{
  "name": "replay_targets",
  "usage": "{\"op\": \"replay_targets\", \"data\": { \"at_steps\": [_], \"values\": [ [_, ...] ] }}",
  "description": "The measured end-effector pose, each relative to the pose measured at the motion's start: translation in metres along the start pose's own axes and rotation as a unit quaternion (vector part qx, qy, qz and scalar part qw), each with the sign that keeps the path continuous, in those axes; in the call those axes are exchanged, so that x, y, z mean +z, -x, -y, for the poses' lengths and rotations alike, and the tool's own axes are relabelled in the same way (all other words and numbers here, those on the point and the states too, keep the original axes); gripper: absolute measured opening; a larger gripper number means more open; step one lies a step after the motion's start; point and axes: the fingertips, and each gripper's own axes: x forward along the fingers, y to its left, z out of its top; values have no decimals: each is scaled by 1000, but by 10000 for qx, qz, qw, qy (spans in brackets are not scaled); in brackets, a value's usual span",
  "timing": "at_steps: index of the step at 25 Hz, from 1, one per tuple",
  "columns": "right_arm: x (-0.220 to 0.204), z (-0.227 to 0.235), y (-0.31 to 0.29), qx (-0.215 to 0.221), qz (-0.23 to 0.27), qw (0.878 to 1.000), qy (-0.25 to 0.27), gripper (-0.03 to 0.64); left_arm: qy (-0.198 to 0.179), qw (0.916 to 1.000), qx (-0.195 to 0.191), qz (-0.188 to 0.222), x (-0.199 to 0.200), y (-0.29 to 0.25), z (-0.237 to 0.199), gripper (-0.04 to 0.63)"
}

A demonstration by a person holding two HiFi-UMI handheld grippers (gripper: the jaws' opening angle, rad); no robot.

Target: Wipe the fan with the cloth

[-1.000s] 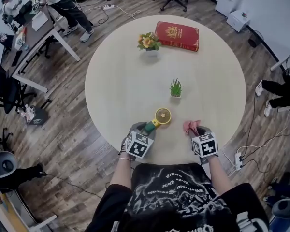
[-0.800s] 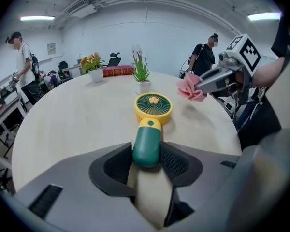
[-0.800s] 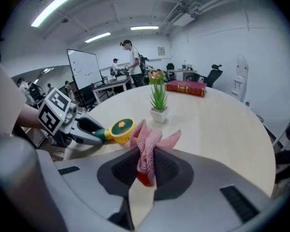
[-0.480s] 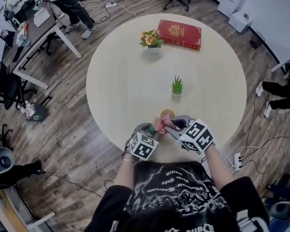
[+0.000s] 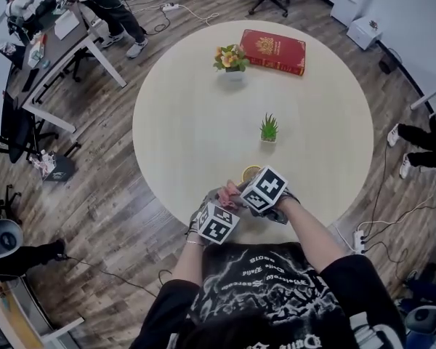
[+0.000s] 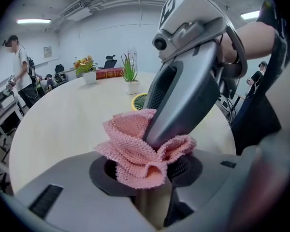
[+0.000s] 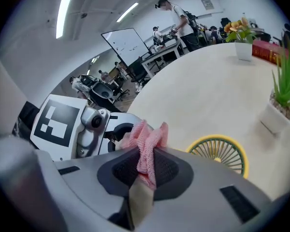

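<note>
The small yellow fan [image 5: 250, 171] lies near the round table's front edge, its grille head [image 7: 220, 151] showing past my right jaws. My left gripper [image 5: 220, 197] stays where it gripped the fan's green handle, which the cloth now hides. The pink cloth [image 7: 145, 144] is pinched between the pads of my right gripper [image 7: 145, 164], which is shut on it. My right gripper [image 5: 239, 191] has crossed over to the left one. In the left gripper view the bunched cloth [image 6: 140, 149] sits right over the left gripper [image 6: 147, 170], with a right finger [image 6: 183, 95] pressing into it.
On the round table [image 5: 182, 122] stand a small green succulent pot [image 5: 269, 129], a pot of orange flowers [image 5: 231, 60] and a red book [image 5: 275, 51] at the far side. Desks, chairs, cables and people surround the table.
My right gripper swung left from the table's right front, carrying the cloth onto the left gripper and the fan's handle end, and rolled as it went. The left gripper hardly moved.
</note>
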Motion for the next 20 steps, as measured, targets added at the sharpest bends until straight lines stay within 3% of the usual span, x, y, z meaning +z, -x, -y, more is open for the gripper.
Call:
{"op": "replay_targets", "data": {
  "at_steps": [9, 20],
  "values": [
    [7, 15, 6, -716, -115, 9960, 518, 58, 17, 10000, 61, 52, 1, -2, 0, 192],
    [9, 51, 42, -1895, -79, 9732, 1303, 58, 63, 10000, -13, 51, 1, -1, 0, 192]
  ]
}}
